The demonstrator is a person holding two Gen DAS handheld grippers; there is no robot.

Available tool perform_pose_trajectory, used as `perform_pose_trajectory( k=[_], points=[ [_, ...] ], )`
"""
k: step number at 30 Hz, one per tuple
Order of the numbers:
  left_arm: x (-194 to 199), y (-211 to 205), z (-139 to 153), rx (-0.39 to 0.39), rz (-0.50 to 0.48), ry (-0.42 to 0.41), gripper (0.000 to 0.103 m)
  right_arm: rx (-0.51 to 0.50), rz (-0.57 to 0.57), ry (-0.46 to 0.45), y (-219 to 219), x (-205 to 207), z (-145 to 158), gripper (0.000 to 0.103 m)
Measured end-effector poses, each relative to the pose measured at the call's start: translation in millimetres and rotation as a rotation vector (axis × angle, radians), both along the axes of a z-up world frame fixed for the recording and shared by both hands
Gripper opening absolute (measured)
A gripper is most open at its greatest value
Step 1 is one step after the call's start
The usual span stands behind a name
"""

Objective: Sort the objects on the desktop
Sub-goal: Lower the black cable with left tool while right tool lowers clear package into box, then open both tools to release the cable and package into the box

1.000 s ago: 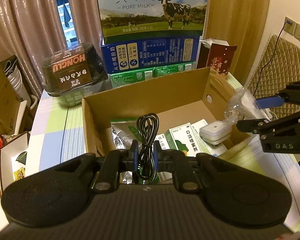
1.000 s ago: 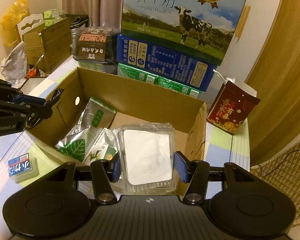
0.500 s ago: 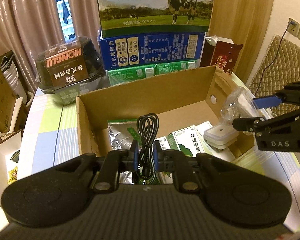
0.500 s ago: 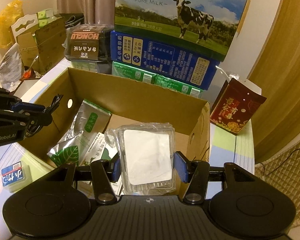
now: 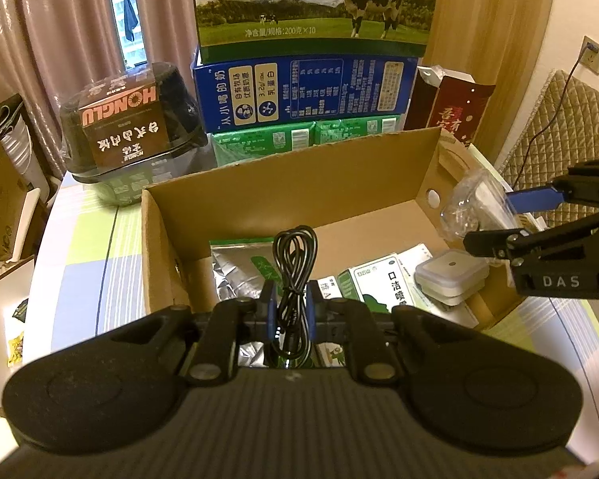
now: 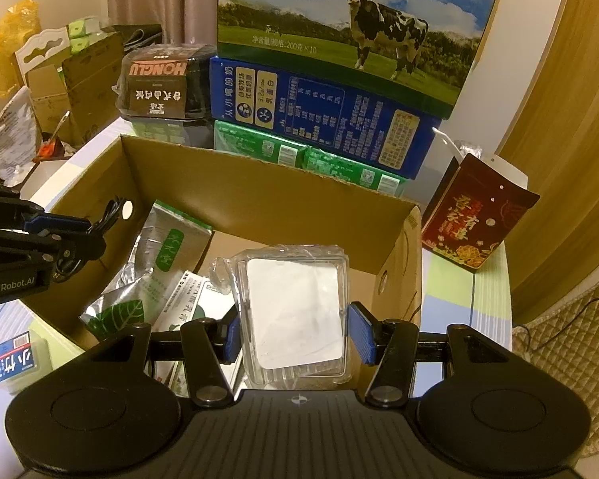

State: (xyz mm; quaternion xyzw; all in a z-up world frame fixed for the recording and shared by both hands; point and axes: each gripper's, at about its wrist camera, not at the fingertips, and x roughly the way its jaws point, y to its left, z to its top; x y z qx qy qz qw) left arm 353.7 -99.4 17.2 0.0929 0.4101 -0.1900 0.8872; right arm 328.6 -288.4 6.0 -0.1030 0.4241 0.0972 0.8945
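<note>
An open cardboard box (image 5: 299, 183) stands on the table; it also shows in the right wrist view (image 6: 259, 191). My left gripper (image 5: 291, 315) is shut on a coiled black cable (image 5: 295, 263), held over the box's near left part. My right gripper (image 6: 295, 331) is shut on a clear plastic case with a white pad (image 6: 295, 311), over the box's right side; that case also shows in the left wrist view (image 5: 475, 207). Inside lie a silver-green foil pouch (image 6: 167, 247), a white-green medicine carton (image 5: 383, 283) and a white square device (image 5: 451, 275).
Stacked milk cartons (image 5: 311, 44) stand behind the box, with a black HONGLU container (image 5: 127, 127) at back left and a dark red gift bag (image 6: 479, 215) at right. A small blue-labelled pack (image 6: 14, 359) lies on the checked tablecloth left of the box.
Both grippers have moved forward and lower over the box with their loads. The held case now hangs farther inside the box's right side.
</note>
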Motion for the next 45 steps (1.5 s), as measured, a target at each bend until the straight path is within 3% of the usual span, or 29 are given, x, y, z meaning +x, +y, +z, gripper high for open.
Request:
perform_pose_trajectory(
  k=[17, 21, 33, 34, 36, 37, 45],
  points=[
    [12.1, 0.7, -14.1, -0.013, -0.003, 0.014, 0.011, -0.005, -0.001, 0.004, 2.5, 11.3, -7.0, 0.051],
    [12.3, 3.6, -14.6, -0.025, 0.011, 0.001, 0.024, -0.004, 0.000, 0.006, 3.3, 12.2, -6.8, 0.051],
    [2.2, 28.1, -4.9, -0.041, 0.042, -0.027, 0.024, 0.022, 0.000, -0.005, 12.3, 12.9, -7.6, 0.051],
    [0.9, 29.9, -4.2, -0.042, 0.044, -0.029, 0.025, 0.029, 0.003, -0.008, 12.4, 12.8, -6.5, 0.052],
    [-1.5, 32.1, -3.1, -0.045, 0.047, -0.031, 0.027, 0.034, 0.003, -0.017, 13.2, 11.6, -4.2, 0.072],
    [-3.5, 33.4, -2.4, -0.046, 0.047, -0.032, 0.027, 0.037, 0.007, -0.024, 13.4, 10.0, -2.5, 0.076],
    [-25.6, 45.5, 8.9, -0.040, 0.056, -0.049, 0.035, 0.042, 0.012, -0.023, 8.0, -12.2, 5.6, 0.077]
  ],
)
